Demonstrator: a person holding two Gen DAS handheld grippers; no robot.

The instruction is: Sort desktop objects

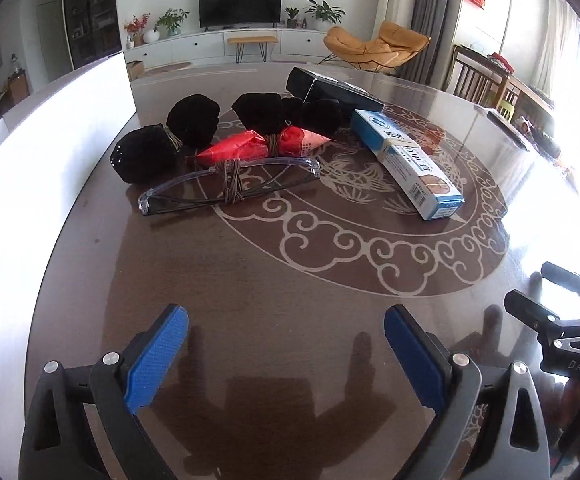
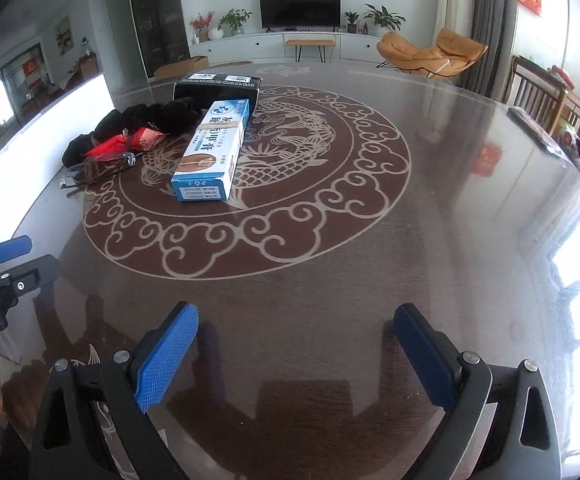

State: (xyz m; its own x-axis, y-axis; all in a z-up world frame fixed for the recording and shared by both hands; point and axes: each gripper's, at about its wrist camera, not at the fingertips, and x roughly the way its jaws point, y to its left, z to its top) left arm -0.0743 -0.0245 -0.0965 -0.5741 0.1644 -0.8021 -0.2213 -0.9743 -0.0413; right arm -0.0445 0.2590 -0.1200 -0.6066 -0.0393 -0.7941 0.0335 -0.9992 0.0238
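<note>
Your left tongs [image 1: 285,354] are spread wide, gripping nothing, hovering above the bare surface [image 1: 290,264]. Your right tongs [image 2: 296,354] gape just as wide, also empty. Well ahead lie the clear glasses [image 1: 229,186], black pouches [image 1: 169,136], red packet [image 1: 249,146], blue box [image 2: 209,156] and black box [image 2: 217,86], clustered together.

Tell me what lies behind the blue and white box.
Behind the blue and white box a black box touches its far end. The black box's lower front is hidden, as is whatever lies under either box.
</note>
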